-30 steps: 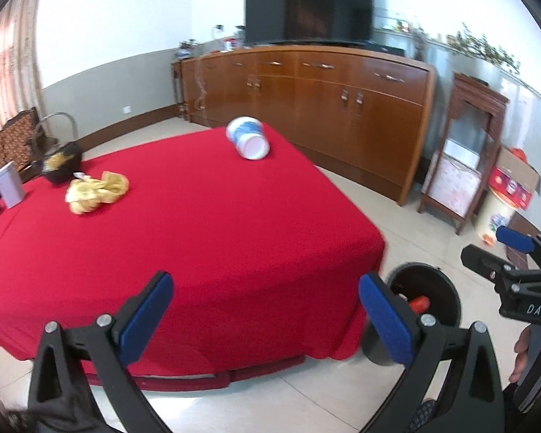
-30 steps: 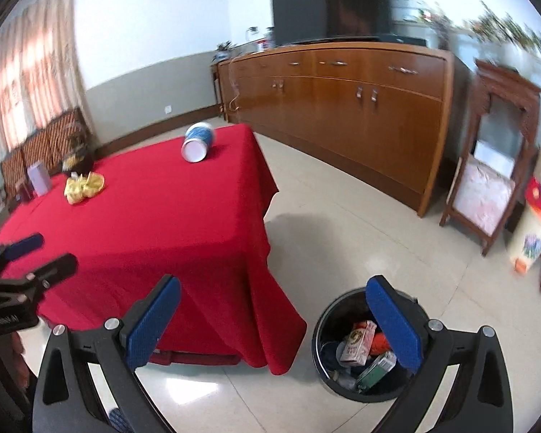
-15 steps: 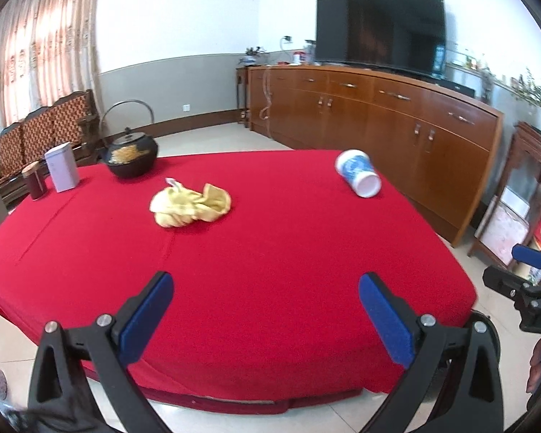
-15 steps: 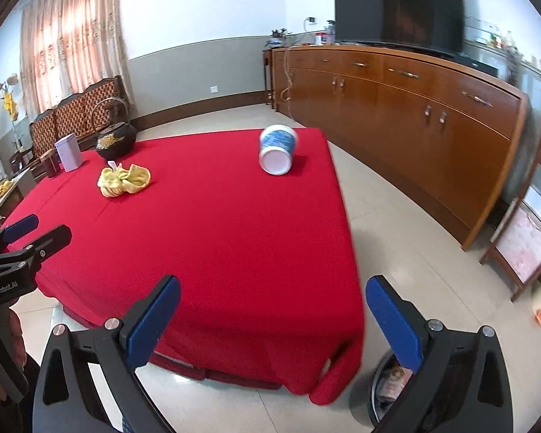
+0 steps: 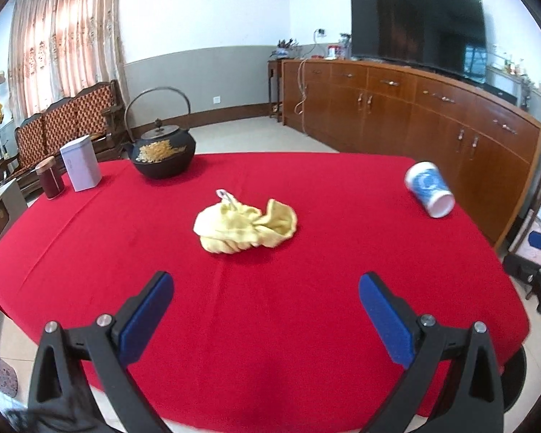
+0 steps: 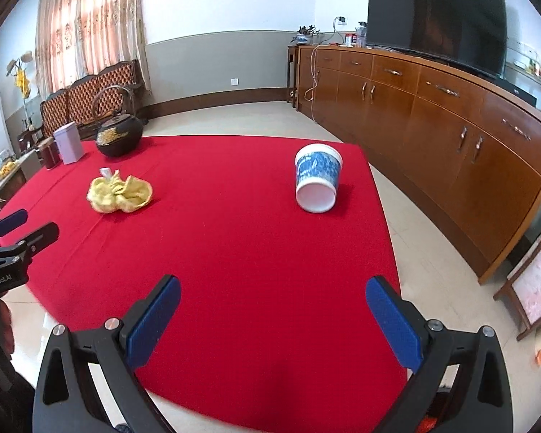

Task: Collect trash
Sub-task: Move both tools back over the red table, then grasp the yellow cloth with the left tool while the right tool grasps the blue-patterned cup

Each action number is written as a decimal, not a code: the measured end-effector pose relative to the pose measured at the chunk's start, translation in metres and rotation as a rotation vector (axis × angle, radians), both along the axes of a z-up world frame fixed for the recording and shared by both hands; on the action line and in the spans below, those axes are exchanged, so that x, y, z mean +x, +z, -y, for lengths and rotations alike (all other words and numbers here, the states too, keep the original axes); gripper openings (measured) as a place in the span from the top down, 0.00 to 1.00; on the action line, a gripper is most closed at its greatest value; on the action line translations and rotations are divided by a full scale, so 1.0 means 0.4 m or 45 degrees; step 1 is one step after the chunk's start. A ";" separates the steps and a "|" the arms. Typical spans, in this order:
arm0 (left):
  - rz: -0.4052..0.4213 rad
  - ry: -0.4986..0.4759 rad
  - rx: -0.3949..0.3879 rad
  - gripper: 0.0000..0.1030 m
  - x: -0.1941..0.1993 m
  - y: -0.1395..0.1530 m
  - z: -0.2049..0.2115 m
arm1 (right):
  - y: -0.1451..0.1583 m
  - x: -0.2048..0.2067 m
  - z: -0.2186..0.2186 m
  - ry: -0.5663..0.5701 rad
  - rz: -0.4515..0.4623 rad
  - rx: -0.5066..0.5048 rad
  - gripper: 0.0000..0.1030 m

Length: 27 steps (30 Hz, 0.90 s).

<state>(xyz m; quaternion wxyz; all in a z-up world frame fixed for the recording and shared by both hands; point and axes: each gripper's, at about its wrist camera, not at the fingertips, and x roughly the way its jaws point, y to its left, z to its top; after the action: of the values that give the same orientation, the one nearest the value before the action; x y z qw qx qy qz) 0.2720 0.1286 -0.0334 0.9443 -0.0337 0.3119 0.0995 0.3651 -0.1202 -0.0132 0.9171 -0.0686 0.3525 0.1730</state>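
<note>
A crumpled yellow cloth (image 5: pixel 245 226) (image 6: pixel 119 195) lies near the middle of the red-covered table (image 5: pixel 270 324) (image 6: pixel 256 252). A blue-and-white paper cup (image 5: pixel 429 189) (image 6: pixel 318 182) lies on its side toward the table's right edge. My left gripper (image 5: pixel 265 301) is open over the table's near side, straight in front of the cloth, holding nothing. My right gripper (image 6: pixel 272 306) is open too, over the near right part of the table, short of the cup. The left gripper (image 6: pixel 11 231) also shows at the left edge of the right wrist view.
A black iron teapot (image 5: pixel 160 155), a white tin (image 5: pixel 81 167) and a dark red jar (image 5: pixel 49 176) stand at the table's far left. A long wooden sideboard (image 6: pixel 451 137) with a TV (image 6: pixel 436 18) runs along the right wall. A black bin's rim (image 5: pixel 515 379) peeks below the table's right edge.
Both grippers have swung up and left from the floor bin toward the tabletop; the cloth and cup now sit closer and more central. Both stayed open.
</note>
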 end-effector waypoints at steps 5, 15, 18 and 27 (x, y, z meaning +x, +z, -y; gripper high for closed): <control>-0.046 0.033 0.005 0.00 0.091 -0.025 -0.045 | -0.027 0.125 -0.011 -0.031 -0.048 0.013 0.00; -0.167 0.063 -0.006 0.00 0.247 -0.092 -0.082 | -0.083 0.366 -0.025 -0.115 -0.156 -0.003 0.00; -0.194 0.067 -0.022 0.00 0.270 -0.109 -0.089 | -0.097 0.412 -0.040 -0.121 -0.188 -0.033 0.00; -0.286 0.066 -0.115 0.05 0.325 -0.155 -0.109 | -0.142 0.503 -0.066 -0.133 -0.245 -0.059 0.07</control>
<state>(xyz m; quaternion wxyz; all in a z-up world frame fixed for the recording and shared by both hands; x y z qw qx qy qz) 0.4020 0.1723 -0.0953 0.8980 -0.0730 0.4190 0.1128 0.5661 -0.0936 -0.0699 0.8850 -0.0543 0.4459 0.1227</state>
